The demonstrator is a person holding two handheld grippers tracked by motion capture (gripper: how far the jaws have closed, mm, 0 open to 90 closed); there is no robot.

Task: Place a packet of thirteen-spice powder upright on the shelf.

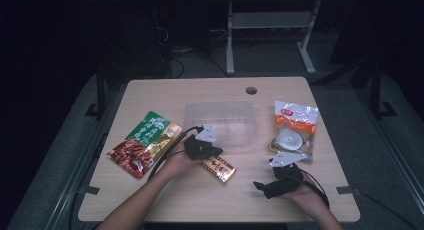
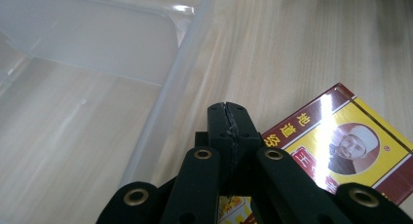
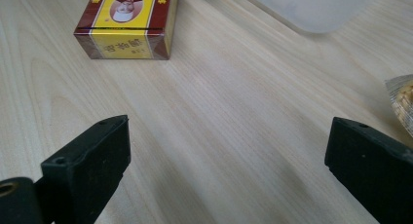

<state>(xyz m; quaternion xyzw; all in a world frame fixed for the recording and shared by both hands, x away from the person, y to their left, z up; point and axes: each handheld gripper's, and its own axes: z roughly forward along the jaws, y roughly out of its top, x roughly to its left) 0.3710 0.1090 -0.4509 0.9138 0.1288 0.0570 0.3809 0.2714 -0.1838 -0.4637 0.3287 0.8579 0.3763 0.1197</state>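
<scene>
A small red and yellow box lies flat on the wooden table, just in front of a clear plastic container. My left gripper hovers at the box's near-left end with its jaws pressed together and nothing between them. In the left gripper view the shut tips sit between the container's rim and the box. My right gripper rests low on the table to the right of the box. Its jaws stand wide open over bare wood, with the box farther ahead.
A green and red snack bag lies at the table's left. A white and orange snack bag lies at the right, and its corner shows beside my right jaw. A cable hole is near the far edge.
</scene>
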